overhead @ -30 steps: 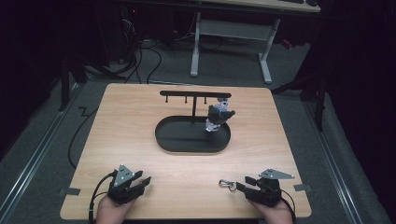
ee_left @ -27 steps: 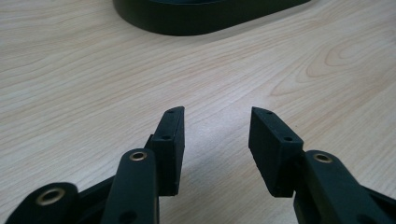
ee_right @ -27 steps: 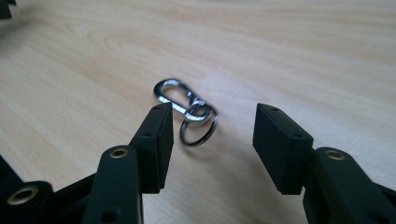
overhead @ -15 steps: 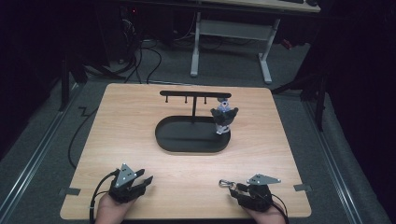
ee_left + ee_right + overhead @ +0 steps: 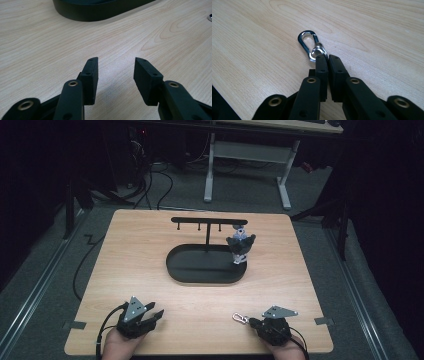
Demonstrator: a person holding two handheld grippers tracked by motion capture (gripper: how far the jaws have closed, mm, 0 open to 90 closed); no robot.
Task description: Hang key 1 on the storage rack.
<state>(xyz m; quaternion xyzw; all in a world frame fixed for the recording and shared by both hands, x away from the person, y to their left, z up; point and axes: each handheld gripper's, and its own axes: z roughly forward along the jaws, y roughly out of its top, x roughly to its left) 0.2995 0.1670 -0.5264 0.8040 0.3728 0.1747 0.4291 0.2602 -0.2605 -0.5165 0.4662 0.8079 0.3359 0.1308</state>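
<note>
A light wooden table (image 5: 150,270) carries a black oval tray (image 5: 200,272) near its middle. From the tray rises a thin black post bearing a horizontal bar (image 5: 207,220) with small pegs under it, and a small grey and black figure (image 5: 240,246) hangs at the bar's right end, over the tray's right rim. Behind the table, on the grey floor, stand the white legs of a desk (image 5: 245,167), with dark cables (image 5: 155,185) trailing to their left.

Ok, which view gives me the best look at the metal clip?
The right gripper view: the clip lies large and sharp on the table, its ring end pinched between the right gripper jaws. The high view shows it tiny; the left gripper view catches just a metallic edge.
</note>
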